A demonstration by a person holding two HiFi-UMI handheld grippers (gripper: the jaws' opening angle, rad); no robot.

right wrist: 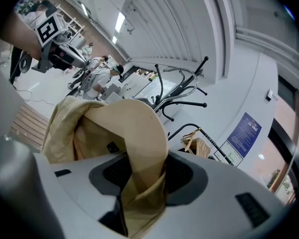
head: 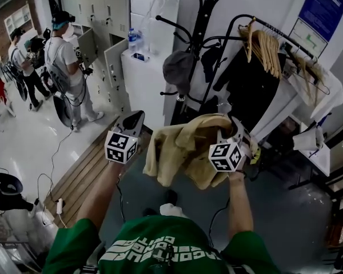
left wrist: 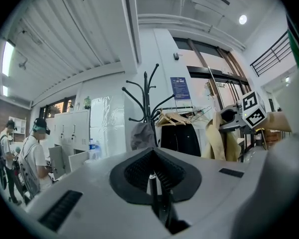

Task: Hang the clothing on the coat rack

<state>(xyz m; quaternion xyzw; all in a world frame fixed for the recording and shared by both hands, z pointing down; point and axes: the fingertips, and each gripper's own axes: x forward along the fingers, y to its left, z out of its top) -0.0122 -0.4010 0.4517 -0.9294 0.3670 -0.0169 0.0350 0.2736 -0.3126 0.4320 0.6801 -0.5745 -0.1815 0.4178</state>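
Note:
A beige jacket point(head: 186, 147) hangs bunched in front of me, and my right gripper point(head: 227, 135) is shut on a fold of it. In the right gripper view the cloth point(right wrist: 124, 128) fills the jaws and drapes to the left. The black coat rack point(head: 208, 33) stands just beyond, with a grey cap point(head: 177, 68) and a dark garment point(head: 210, 59) on its hooks. My left gripper point(head: 133, 120) is held up left of the jacket, apart from it, its jaws together with nothing between them point(left wrist: 154, 193). The left gripper view looks at the rack point(left wrist: 148, 101).
A clothes rail with wooden hangers point(head: 266, 47) and dark clothes stands right of the rack. A white cabinet with a water bottle point(head: 132, 40) is to its left. Two people point(head: 66, 67) stand by the lockers point(head: 103, 16). Wooden floor slats point(head: 86, 173) and cables lie lower left.

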